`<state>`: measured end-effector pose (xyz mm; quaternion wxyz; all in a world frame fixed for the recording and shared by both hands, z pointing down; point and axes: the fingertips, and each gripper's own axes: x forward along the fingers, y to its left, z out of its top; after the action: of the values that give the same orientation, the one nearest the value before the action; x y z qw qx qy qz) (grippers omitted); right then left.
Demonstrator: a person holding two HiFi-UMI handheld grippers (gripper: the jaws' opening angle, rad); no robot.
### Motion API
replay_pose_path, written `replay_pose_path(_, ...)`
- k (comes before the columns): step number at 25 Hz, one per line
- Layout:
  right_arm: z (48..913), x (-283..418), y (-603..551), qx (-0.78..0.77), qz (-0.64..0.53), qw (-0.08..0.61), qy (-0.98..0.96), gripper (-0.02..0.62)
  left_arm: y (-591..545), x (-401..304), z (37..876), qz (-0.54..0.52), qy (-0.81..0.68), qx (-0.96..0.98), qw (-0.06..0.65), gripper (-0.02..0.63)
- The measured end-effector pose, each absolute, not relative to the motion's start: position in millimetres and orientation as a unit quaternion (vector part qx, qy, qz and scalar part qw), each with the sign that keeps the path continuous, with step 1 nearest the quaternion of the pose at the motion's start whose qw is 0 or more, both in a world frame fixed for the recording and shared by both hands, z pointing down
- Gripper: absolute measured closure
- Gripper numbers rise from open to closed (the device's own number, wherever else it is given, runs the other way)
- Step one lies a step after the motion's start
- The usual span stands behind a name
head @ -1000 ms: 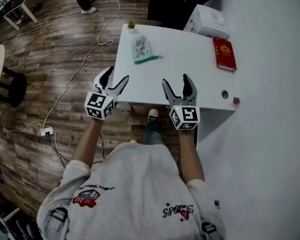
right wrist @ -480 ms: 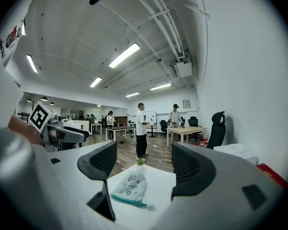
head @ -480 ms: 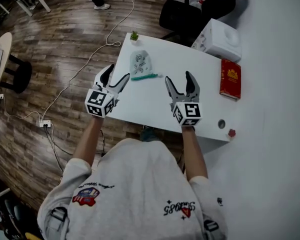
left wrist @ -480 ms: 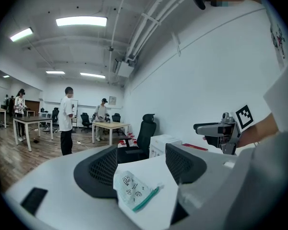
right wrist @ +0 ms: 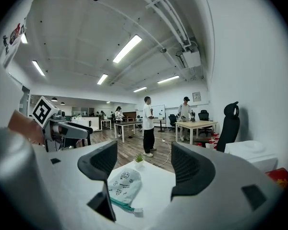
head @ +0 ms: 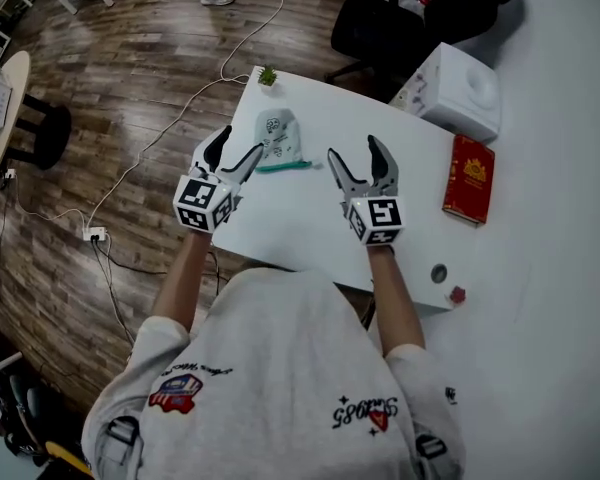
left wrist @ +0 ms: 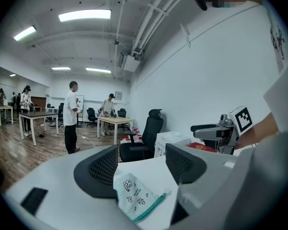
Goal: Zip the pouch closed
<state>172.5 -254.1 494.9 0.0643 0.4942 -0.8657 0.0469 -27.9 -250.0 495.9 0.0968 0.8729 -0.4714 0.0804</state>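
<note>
A pale patterned pouch with a teal zipper along its near edge lies flat on the white table, near the far left corner. It also shows between the jaws in the left gripper view as the pouch, and in the right gripper view as the pouch. My left gripper hovers just left of the pouch, jaws open and empty. My right gripper hovers to the pouch's right, also open and empty. Neither touches the pouch.
A small potted plant stands at the table's far left corner. A red book and a white box sit at the right. A black office chair is behind the table. People stand farther back in the room.
The view has closed in on the table. Both grippers have moved forward over the table toward the pouch, still open.
</note>
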Motion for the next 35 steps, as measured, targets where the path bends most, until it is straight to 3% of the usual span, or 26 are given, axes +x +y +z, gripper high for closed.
replay_pose_path(15,551,170,-282,0.493,0.075,0.111,-0.860,0.258,-283,-33,527,0.095,-0.461,0.874,0.123,0.308)
replay_pose_path(35,702,166,-283,0.395,0.088,0.290,-0.867,0.269,-260,-56,616,0.135,-0.467,0.855,0.183,0.308)
